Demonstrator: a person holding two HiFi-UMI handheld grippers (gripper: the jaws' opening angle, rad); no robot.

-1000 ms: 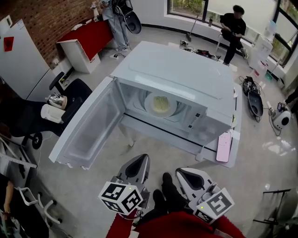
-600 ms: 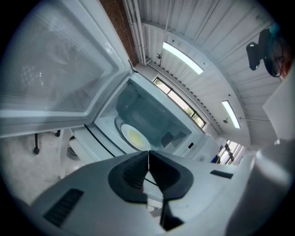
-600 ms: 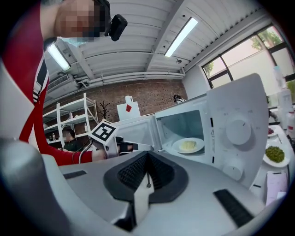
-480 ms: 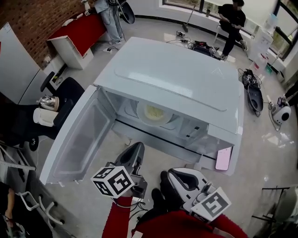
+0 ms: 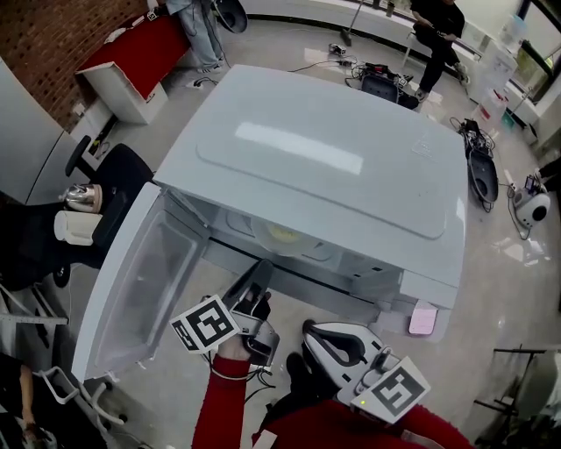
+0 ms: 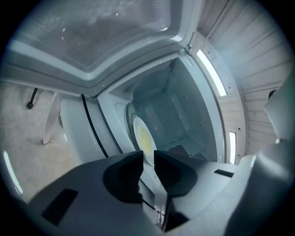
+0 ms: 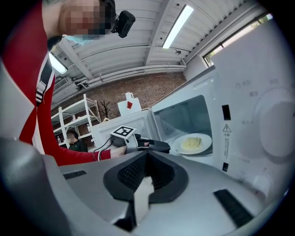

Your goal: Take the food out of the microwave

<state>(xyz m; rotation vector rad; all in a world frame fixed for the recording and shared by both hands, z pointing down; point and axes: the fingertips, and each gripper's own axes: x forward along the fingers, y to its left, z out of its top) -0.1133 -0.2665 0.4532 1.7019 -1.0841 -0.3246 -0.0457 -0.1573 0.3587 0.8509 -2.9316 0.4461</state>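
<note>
The white microwave (image 5: 333, 167) has its door (image 5: 140, 281) swung open to the left. Inside, a white plate (image 5: 282, 234) of pale yellow food sits on the turntable, half hidden under the microwave's top in the head view. My left gripper (image 5: 260, 270) is at the mouth of the opening, its jaws a narrow gap apart with nothing in them. In the left gripper view the plate (image 6: 143, 138) lies just beyond the left gripper (image 6: 148, 159). My right gripper (image 5: 308, 329) is shut and empty, lower and farther back. The right gripper view shows the plate (image 7: 192, 143) and the left gripper (image 7: 159, 146) before it.
A pink flat object (image 5: 422, 319) lies right of the microwave's front corner. The control panel (image 7: 272, 124) is right of the cavity. A kettle (image 5: 77, 196) rests on a dark chair at the left. A red table (image 5: 140, 53) and a seated person (image 5: 434, 22) are far behind.
My left gripper has moved forward to the microwave's opening. The head camera has come over the microwave, so the top now hides part of the plate. My right gripper has barely moved.
</note>
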